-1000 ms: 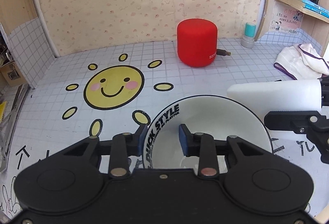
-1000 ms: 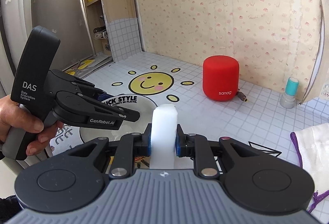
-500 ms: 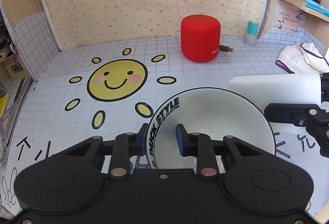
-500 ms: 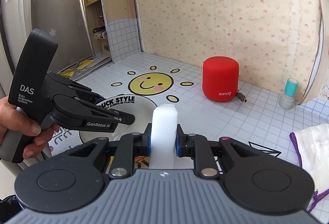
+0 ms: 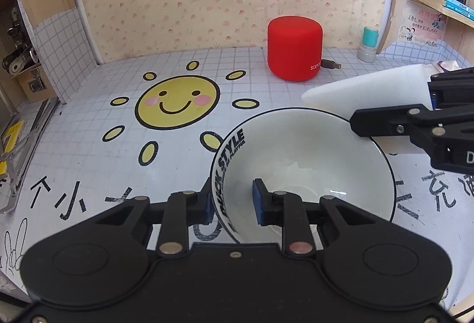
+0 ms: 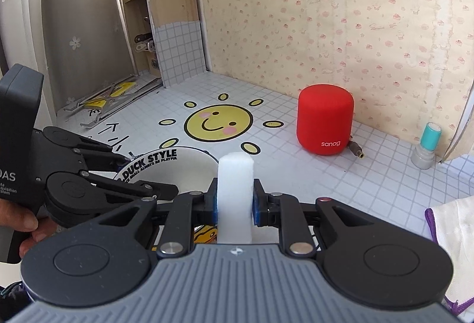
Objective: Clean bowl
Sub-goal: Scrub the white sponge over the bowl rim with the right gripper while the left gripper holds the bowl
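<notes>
A white bowl (image 5: 308,157) with a black "DUCK STYLE" band stands on the tiled tabletop. My left gripper (image 5: 234,201) is shut on the bowl's near-left rim, one finger outside, one inside. It also shows in the right wrist view (image 6: 166,172), with the left gripper (image 6: 142,174) on it. My right gripper (image 6: 235,201) is shut on a white sponge block (image 6: 235,189). In the left wrist view the sponge (image 5: 364,92) sticks out over the bowl's far-right rim, apart from the inside.
A red cylindrical speaker (image 5: 294,47) with a cable stands at the back. A teal-capped bottle (image 5: 368,44) is by the right shelf. A white cloth (image 6: 453,237) lies at the right. A sun sticker (image 5: 177,100) marks the table. Metal clutter (image 6: 109,97) lies at the left.
The left wrist view has pulled back and up a little. The right gripper with the sponge has moved in over the bowl's far-right rim. Both grips are unchanged.
</notes>
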{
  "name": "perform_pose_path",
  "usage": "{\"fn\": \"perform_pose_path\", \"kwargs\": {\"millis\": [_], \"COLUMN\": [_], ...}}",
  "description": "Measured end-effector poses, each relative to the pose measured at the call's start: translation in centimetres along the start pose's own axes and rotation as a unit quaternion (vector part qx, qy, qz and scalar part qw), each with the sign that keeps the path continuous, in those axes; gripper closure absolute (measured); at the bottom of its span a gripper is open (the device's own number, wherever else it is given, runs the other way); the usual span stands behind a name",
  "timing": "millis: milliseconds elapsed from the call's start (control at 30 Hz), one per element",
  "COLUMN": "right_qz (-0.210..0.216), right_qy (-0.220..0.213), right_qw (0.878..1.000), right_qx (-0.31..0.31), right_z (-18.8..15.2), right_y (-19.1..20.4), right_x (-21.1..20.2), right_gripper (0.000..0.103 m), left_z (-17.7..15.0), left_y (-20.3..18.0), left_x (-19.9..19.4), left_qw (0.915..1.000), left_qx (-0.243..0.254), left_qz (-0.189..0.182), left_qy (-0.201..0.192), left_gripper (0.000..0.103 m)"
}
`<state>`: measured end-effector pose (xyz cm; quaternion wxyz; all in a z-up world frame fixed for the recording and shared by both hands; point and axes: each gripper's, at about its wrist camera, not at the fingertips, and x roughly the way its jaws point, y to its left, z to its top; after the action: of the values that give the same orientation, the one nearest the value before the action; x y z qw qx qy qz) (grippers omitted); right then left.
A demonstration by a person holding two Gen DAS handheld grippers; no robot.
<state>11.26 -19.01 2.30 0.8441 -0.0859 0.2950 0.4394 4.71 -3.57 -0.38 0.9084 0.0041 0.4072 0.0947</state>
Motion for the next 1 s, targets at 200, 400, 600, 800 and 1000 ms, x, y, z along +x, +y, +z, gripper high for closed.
{"fn": "perform_pose_path", "kwargs": {"millis": [200, 400, 600, 800, 1000], "right_qz": [0.002, -0.002, -0.011, -0.014, -0.014], "right_qy": [0.007, 0.006, 0.0, -0.004, -0.008], "right_qw": [1.0, 1.0, 1.0, 1.0, 1.0], "right_qx": [-0.006, -0.007, -0.017, -0.02, -0.018], "right_z": [1.1, 0.6, -0.4, -1.0, -1.3], "right_y": [-0.2, 0.0, 0.4, 0.7, 0.8], "right_x": [1.3, 1.1, -0.1, -0.8, -1.5], "right_gripper": [0.081, 0.081, 0.081, 0.08, 0.08], "left_z": [-0.3, -0.3, -0.3, -0.3, -0.4], "left_y": [-0.1, 0.0, -0.1, -0.1, -0.5], "left_x": [-0.1, -0.1, -0.2, -0.2, -0.2], "left_qw": [1.0, 0.9999, 0.9999, 0.9998, 0.9998], "left_qx": [-0.004, -0.01, -0.014, -0.015, -0.015], "left_qz": [-0.001, -0.004, -0.01, -0.011, -0.008], "left_qy": [0.0, -0.001, -0.001, -0.002, -0.003], "left_gripper": [0.076, 0.076, 0.076, 0.076, 0.076]}}
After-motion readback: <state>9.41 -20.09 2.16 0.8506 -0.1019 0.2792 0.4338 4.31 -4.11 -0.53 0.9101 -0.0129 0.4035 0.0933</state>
